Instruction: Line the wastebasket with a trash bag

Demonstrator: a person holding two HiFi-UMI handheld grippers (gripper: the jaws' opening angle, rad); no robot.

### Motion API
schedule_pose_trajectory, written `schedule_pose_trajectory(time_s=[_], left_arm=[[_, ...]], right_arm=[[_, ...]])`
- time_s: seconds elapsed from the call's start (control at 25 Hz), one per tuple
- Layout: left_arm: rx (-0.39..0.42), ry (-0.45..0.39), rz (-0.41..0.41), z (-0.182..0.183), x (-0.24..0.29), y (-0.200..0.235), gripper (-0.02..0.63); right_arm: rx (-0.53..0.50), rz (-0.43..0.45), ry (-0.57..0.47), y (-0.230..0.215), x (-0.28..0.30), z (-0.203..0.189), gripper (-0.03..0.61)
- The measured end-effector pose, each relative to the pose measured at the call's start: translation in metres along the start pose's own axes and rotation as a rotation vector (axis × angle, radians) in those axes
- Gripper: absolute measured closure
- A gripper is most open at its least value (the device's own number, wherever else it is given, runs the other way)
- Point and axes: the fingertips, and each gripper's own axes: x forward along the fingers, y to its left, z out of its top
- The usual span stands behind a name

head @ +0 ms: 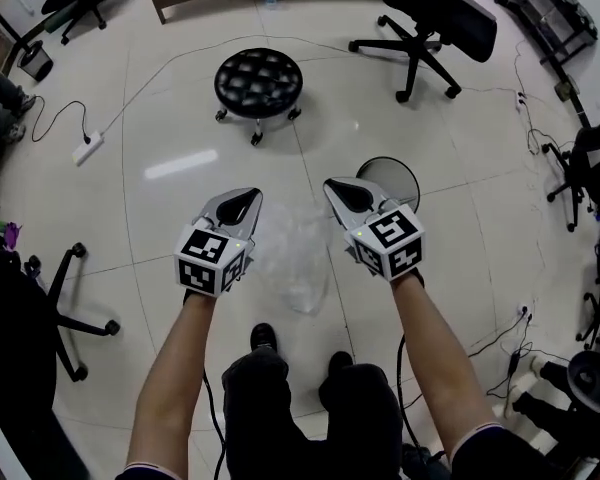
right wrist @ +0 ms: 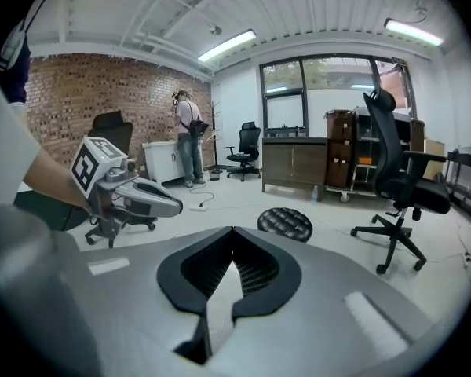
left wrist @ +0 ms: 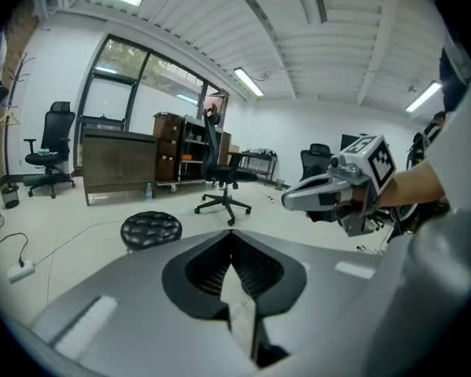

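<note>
A clear, crumpled trash bag (head: 295, 258) hangs between my two grippers, above the floor in front of my shoes. My left gripper (head: 248, 196) is shut on its left edge; a pale strip of film (left wrist: 242, 312) runs between the closed jaws. At the bag's right edge my right gripper (head: 333, 184) is also shut, with film (right wrist: 210, 312) caught in its jaws. Each gripper shows in the other's view: the right gripper (left wrist: 292, 202) and the left gripper (right wrist: 173, 207). The round wastebasket (head: 395, 171) stands on the floor just beyond the right gripper, partly hidden by it.
A black padded stool (head: 259, 83) stands farther ahead. A black office chair (head: 430, 18) is at the back right and a chair base (head: 75, 308) at the left. A power strip with cable (head: 88, 148) lies left. A person (right wrist: 190, 136) stands by the brick wall.
</note>
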Motion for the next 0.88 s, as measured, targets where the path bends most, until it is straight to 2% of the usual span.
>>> schedule_pose_trajectory(time_s=[0.24, 0.4, 0.52, 0.72, 0.88], left_arm=[[-0.007, 0.063, 0.094, -0.131, 0.058, 0.058, 0.601], [-0.003, 0.12, 0.14, -0.209, 0.087, 0.094, 0.6], [0.001, 0.177, 0.142, -0.258, 0.106, 0.114, 0.59], [0.0, 0.293, 0.133, -0.336, 0.135, 0.141, 0.514], [-0.016, 0.352, 0.126, -0.38, 0.156, 0.154, 0.474]], right_arm=[[-0.022, 0.047, 0.057, -0.027, 0.089, -0.121, 0.577], [-0.001, 0.057, 0.092, -0.038, 0.145, -0.195, 0.576], [0.018, 0.067, 0.108, -0.043, 0.18, -0.234, 0.564], [0.005, 0.053, 0.134, -0.058, 0.229, -0.286, 0.548], [0.007, 0.03, 0.191, -0.079, 0.26, -0.325, 0.51]])
